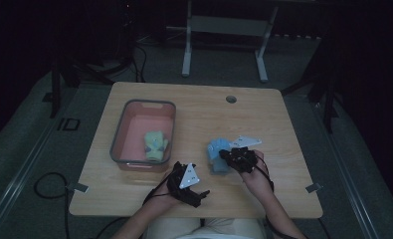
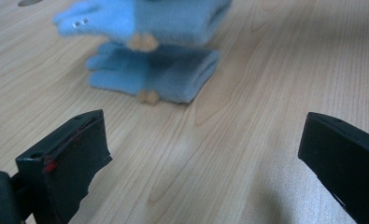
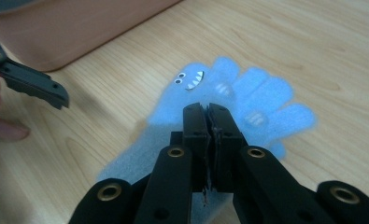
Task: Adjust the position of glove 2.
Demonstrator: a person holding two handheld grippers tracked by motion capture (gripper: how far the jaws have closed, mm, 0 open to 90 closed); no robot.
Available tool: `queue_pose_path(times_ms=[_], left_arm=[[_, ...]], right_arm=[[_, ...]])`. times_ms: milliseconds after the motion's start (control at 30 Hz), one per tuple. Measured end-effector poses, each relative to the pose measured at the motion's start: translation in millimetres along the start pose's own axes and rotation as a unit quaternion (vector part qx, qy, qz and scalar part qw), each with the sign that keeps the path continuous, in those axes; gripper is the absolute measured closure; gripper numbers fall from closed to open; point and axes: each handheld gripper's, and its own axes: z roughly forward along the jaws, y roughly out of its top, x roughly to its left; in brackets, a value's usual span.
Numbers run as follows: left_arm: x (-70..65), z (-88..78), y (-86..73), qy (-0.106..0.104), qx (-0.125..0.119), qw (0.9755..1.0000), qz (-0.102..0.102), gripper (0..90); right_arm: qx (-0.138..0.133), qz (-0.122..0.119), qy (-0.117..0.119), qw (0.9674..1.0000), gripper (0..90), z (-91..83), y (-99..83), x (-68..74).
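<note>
Two blue gloves lie stacked right of the table's middle [image 1: 217, 158]. In the left gripper view the upper glove [image 2: 173, 18] hangs just above the lower glove [image 2: 159, 74], which rests flat on the wood. My right gripper [image 1: 224, 154] is shut on the upper glove [image 3: 247, 93], near its cuff; its thumb bears a small toothy face, and my jaws [image 3: 209, 109] are pressed together on the fabric. My left gripper [image 1: 200, 185] stands open near the table's front, a short way before the gloves, with nothing between its jaws [image 2: 201, 154].
A grey-rimmed pink bin [image 1: 143, 103] stands at the left of the table with a green-yellow glove [image 1: 155, 144] inside. Its pink wall [image 3: 79, 28] lies close beyond the gloves. A round cable hole [image 1: 231, 98] sits near the far edge.
</note>
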Motion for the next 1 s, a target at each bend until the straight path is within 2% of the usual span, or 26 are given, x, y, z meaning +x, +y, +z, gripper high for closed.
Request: queue_pose_path(times_ms=[267,433,633,800,1000], left_arm=[[0.4,0.5,-0.8,0.005,0.002,1.0000,0.000,1.5],[-0.6,2.4,-1.6,0.001,0.006,1.0000,0.002,1.5],[-0.3,2.4,-1.5,-0.010,-0.001,0.9999,-0.006,1.5],[-0.6,2.5,-0.4,-0.007,0.000,1.0000,-0.007,1.5],[-1.3,0.9,1.8,-0.002,-0.001,1.0000,-0.003,1.5]], right_arm=[[0.014,0.007,-0.003,0.9999,86.8,9.7,-7.8,-0.9],[0.024,0.015,0.001,0.9996,86.8,18.4,-11.8,-2.4],[0.034,0.024,0.001,0.9991,86.6,27.6,-15.0,-3.6],[0.039,0.025,-0.005,0.9989,86.4,32.4,-17.4,-0.3],[0.037,0.029,-0.001,0.9989,83.6,32.8,-18.4,-1.2]])
